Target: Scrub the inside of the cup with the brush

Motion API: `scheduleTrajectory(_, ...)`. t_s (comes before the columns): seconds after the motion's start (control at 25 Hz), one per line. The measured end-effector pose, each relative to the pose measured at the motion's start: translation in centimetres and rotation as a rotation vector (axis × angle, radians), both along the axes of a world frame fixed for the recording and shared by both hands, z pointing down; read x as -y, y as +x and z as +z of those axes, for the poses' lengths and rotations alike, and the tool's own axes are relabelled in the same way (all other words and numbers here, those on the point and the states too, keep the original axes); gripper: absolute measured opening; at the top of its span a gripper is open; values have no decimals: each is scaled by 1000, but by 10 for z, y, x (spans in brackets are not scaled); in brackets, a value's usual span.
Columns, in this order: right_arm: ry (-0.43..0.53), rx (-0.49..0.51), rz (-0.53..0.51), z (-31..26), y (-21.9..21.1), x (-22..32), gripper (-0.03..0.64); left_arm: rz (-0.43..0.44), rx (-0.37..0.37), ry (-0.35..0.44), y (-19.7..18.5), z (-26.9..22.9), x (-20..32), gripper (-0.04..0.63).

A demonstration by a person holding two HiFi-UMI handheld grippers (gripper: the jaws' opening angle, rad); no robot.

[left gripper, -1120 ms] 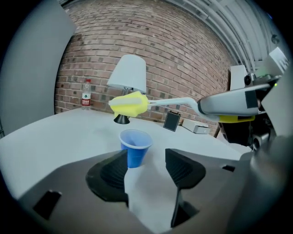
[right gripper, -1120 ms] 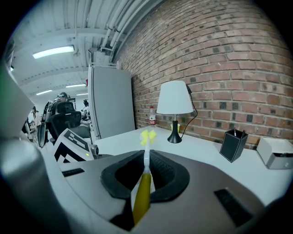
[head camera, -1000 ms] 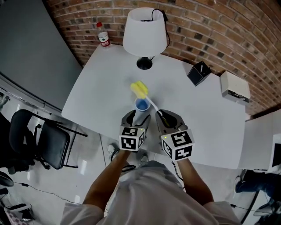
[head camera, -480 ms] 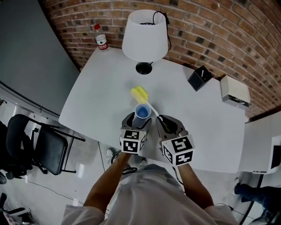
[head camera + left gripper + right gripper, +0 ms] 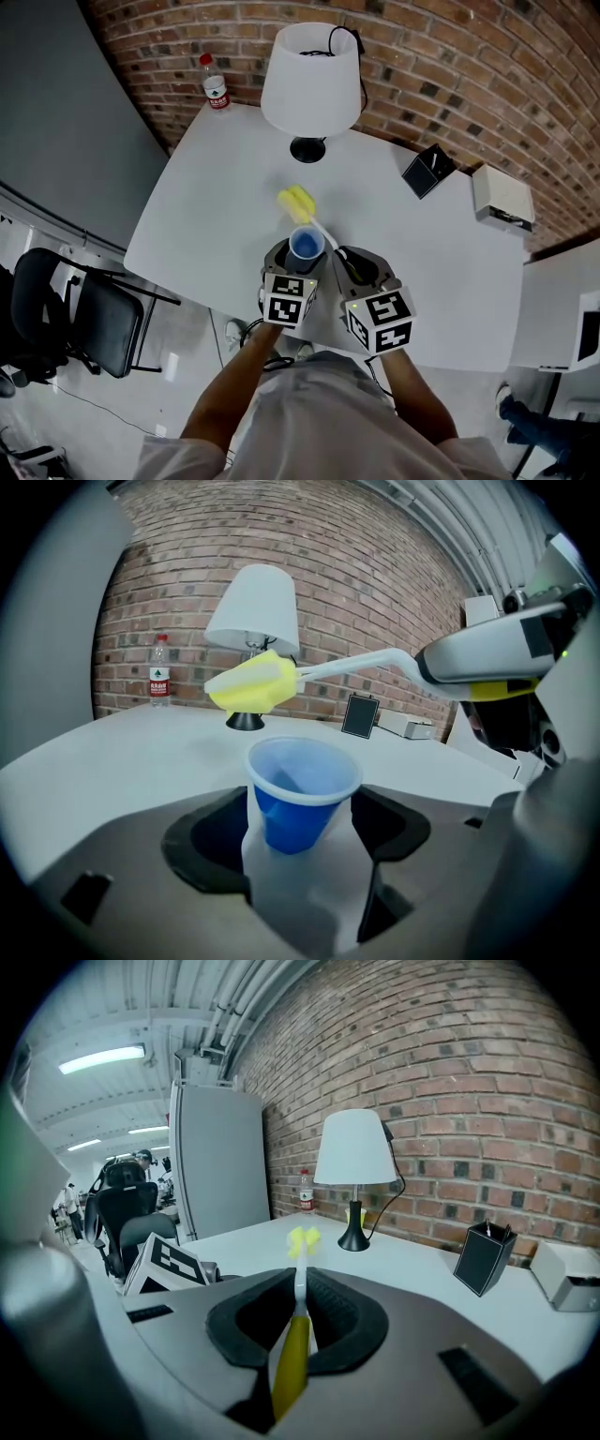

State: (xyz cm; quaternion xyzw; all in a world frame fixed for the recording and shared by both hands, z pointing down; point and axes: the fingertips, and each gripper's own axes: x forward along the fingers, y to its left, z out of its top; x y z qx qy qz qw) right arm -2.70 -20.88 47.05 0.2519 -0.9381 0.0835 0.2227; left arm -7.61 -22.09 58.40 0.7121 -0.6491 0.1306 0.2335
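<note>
1. Widening over the last moment, the left gripper's jaws now stand spread with the blue cup upright between them. Their pads seem clear of its wall, so I judge the grip released.
2. A second ago the cup leaned away ahead of those jaws. Now its mouth faces straight up, closer in between them.
3. The right gripper pinches the brush by its handle. The yellow sponge head hangs beyond the cup, above rim level and outside it.
4. The cup looks set down on the table, so no scrubbing is under way. Any further scrubbing would probably need the cup steadied first.
</note>
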Motion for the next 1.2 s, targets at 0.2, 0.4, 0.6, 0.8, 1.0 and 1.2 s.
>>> scheduleTrajectory(0.2,0,-6,3,1,-3,4,32,6,-7,11,0,-2,6,327)
scheduleTrajectory(0.4,-1,-15,10,3,-4,6,32,58,48,-4,4,7,12,324)
scheduleTrajectory(0.6,8,-14,37,-2,-5,8,32,102,82,0,2,7,15,302)
scheduleTrajectory(0.8,22,-19,57,-10,-6,11,32,157,105,17,-2,-4,20,296)
scheduleTrajectory(1.0,54,-39,56,-24,-8,12,32,232,138,26,-8,-17,24,295)
scheduleTrajectory(1.2,91,-72,32,-43,-9,9,32,289,167,29,-21,-31,27,295)
